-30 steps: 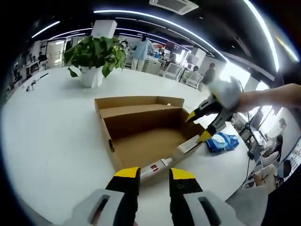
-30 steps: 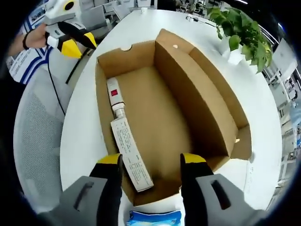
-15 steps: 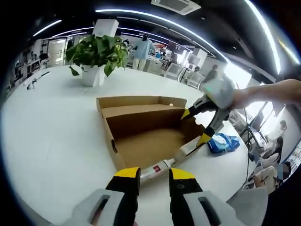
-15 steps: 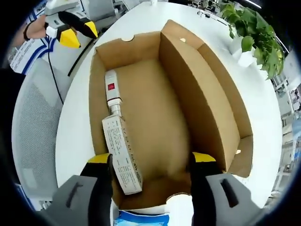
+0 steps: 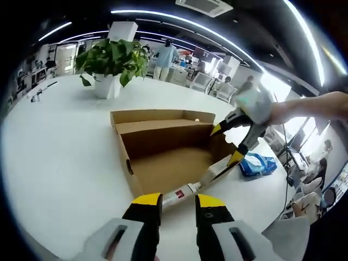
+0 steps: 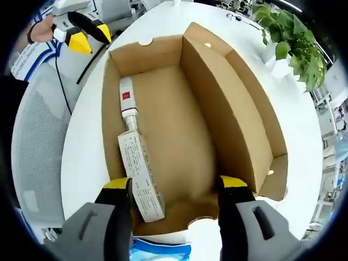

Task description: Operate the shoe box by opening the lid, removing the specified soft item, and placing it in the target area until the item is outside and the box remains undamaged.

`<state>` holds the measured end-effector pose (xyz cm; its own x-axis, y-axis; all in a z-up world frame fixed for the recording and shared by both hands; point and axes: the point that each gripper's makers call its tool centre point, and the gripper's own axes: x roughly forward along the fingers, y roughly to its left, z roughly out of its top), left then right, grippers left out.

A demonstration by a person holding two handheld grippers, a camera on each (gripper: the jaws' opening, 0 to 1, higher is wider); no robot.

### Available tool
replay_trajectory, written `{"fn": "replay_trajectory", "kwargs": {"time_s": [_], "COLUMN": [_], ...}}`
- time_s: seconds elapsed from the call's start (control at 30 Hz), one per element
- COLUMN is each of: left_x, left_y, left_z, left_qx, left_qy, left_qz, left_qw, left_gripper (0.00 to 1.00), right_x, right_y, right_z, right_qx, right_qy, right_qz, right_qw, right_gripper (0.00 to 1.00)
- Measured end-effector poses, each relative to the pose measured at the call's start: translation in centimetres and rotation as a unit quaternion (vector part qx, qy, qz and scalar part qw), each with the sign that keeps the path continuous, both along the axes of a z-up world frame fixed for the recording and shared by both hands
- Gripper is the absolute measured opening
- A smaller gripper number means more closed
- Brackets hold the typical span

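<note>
Where lid lies open, one shoe box (image 6: 179, 136)

Brown shoe box (image 6: 185, 125) open on table; blue soft item (image 5: 258, 163) beside it

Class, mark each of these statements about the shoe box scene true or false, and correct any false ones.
1. The shoe box is open. True.
2. A long white carton lies inside the box along one wall. True.
3. The blue packet is inside the box. False: it lies on the white table, outside the box.
4. The right hand-held gripper is shut on the carton. False: its jaws are open, over the near end of the box, gripping nothing.
5. A potted plant stands on the table beyond the box. True.
6. The left hand-held gripper is inside the box. False: it is outside it, near one end.
</note>
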<state>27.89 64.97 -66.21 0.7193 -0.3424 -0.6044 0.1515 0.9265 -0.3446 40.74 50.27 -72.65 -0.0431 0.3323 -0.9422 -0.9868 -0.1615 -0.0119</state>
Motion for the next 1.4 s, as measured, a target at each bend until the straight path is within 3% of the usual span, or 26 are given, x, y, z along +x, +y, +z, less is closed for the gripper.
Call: {"fn": "replay_trajectory", "kwargs": {"time_s": [0.4, 0.5, 0.7, 0.83, 1.0, 1.17, 1.2, 1.27, 1.4], "left_x": [0.3, 0.3, 0.4, 0.5, 0.4, 0.1, 0.1, 0.1, 0.1], "left_y": [-0.4, -0.4, -0.4, -0.2, 0.1, 0.3, 0.4, 0.5, 0.5], "left_z": [-0.1, -0.1, -0.1, 0.0, -0.1, -0.2, -0.2, -0.2, -0.2], "left_qx": [0.0, -0.001, -0.002, -0.001, -0.002, -0.004, -0.004, -0.004, -0.005], "left_qy": [0.001, 0.001, 0.0, 0.0, 0.0, 0.001, 0.001, 0.001, 0.001], "left_qz": [-0.005, -0.004, -0.004, -0.003, 0.0, 0.004, 0.004, 0.006, 0.005], "left_qw": [1.0, 1.0, 1.0, 1.0, 1.0, 1.0, 1.0, 1.0, 1.0], "left_gripper": [0.24, 0.24, 0.24, 0.24, 0.24, 0.24, 0.24, 0.24, 0.24], "right_x": [-0.6, -1.3, -1.9, -2.3, -2.5, -2.5, -3.2, -3.0, -3.3], "right_y": [1.3, 1.8, 2.2, 2.3, 2.3, 0.8, 0.5, 0.5, 0.0], "right_z": [-0.1, 0.1, -0.8, -1.9, -3.0, -4.8, -4.7, -4.5, -4.4], "right_qx": [0.0, 0.011, -0.003, -0.028, -0.041, -0.075, -0.078, -0.072, -0.072], "right_qy": [-0.003, 0.014, 0.004, -0.021, -0.028, -0.036, -0.013, -0.009, -0.007], "right_qz": [0.017, 0.013, 0.035, 0.072, 0.073, 0.062, 0.045, 0.03, 0.037], "right_qw": [0.9999, 0.9998, 0.9994, 0.9968, 0.9961, 0.9946, 0.9958, 0.9969, 0.9967], "right_gripper": [0.59, 0.55, 0.51, 0.5, 0.43, 0.31, 0.26, 0.19, 0.18]}}
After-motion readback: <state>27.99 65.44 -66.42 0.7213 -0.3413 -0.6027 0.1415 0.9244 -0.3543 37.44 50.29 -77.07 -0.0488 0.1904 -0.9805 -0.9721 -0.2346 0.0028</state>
